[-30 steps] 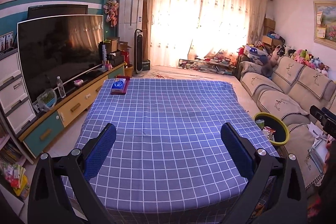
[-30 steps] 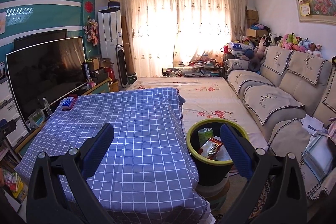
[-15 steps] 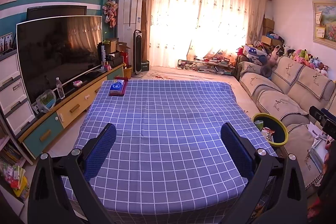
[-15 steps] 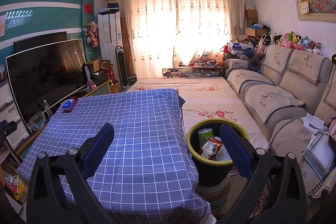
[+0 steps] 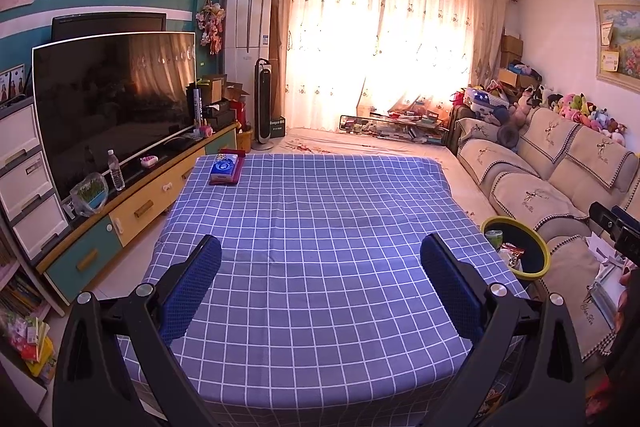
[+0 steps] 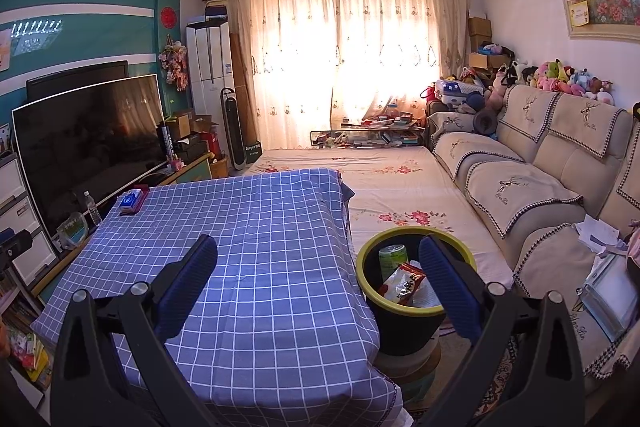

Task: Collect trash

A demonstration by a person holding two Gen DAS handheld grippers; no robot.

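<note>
A black bin with a yellow-green rim [image 6: 416, 301] stands on the floor right of the table and holds a green can [image 6: 393, 257] and a red snack wrapper [image 6: 404, 283]. The same bin [image 5: 516, 247] shows at the right of the left wrist view. My left gripper [image 5: 320, 279] hovers open over the near part of the blue checked tablecloth [image 5: 316, 211], with nothing between its fingers. My right gripper [image 6: 318, 277] is open and empty, above the table's right edge, its right finger in front of the bin. A blue tissue pack [image 5: 225, 167] lies at the far left corner.
A large TV [image 5: 112, 103] on a low cabinet [image 5: 132, 211] runs along the left wall. A beige sofa [image 6: 532, 187] lines the right, with papers and a clear case [image 6: 608, 287] on its near seat. A floral mat [image 6: 384, 183] lies beyond the table.
Both views have drifted slightly back and up. Both grippers stay open and empty; the bin's contents are unchanged.
</note>
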